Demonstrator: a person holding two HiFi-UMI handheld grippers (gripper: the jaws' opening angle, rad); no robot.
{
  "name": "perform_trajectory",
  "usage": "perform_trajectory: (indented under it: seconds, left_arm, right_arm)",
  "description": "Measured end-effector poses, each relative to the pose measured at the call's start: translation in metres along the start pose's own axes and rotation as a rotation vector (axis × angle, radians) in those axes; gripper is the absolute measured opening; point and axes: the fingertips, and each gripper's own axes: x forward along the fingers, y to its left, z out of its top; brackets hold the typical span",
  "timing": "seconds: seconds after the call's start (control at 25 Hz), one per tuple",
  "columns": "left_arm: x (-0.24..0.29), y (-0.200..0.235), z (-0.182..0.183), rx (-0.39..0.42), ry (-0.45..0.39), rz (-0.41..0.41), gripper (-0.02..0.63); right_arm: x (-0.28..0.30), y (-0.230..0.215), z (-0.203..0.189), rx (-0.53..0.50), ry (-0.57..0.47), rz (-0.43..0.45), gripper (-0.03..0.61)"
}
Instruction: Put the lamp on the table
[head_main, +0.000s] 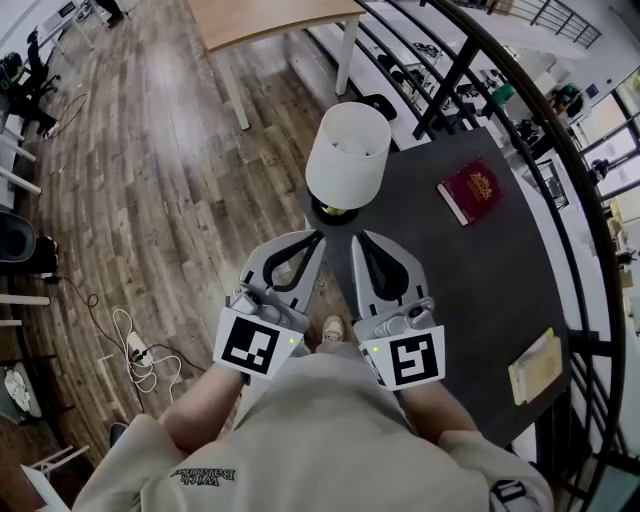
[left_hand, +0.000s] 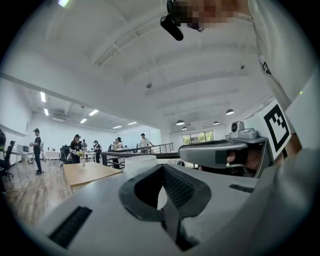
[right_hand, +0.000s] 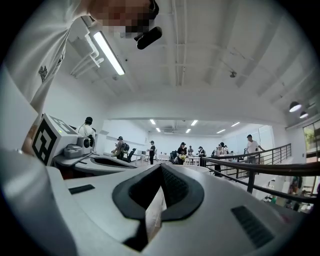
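The lamp (head_main: 347, 155) has a white shade and a dark round base (head_main: 335, 213). It stands at the left edge of the dark table (head_main: 470, 280). My left gripper (head_main: 317, 237) and right gripper (head_main: 359, 239) lie side by side just short of the base, tips pointing at its near rim. Both have their jaws together, and I see nothing clamped between them. Whether the tips touch the base I cannot tell. In the left gripper view the white shade (left_hand: 141, 162) rises just past the jaws. The lamp's stem is hidden under the shade.
A red book (head_main: 471, 190) lies on the table's far right part and a yellow pad (head_main: 535, 366) at its near right edge. A black railing (head_main: 560, 130) curves round the table. A wooden table (head_main: 270, 15) stands farther off, and cables (head_main: 135, 350) lie on the wood floor at left.
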Motion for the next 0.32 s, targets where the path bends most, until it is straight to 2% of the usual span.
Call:
perform_trajectory:
  seconds: [0.32]
  left_arm:
    - [0.0026, 0.0024, -0.0021, 0.000, 0.009, -0.008, 0.005]
  right_arm:
    - [0.0065, -0.0019, -0.0013, -0.002, 0.001, 0.005, -0.002]
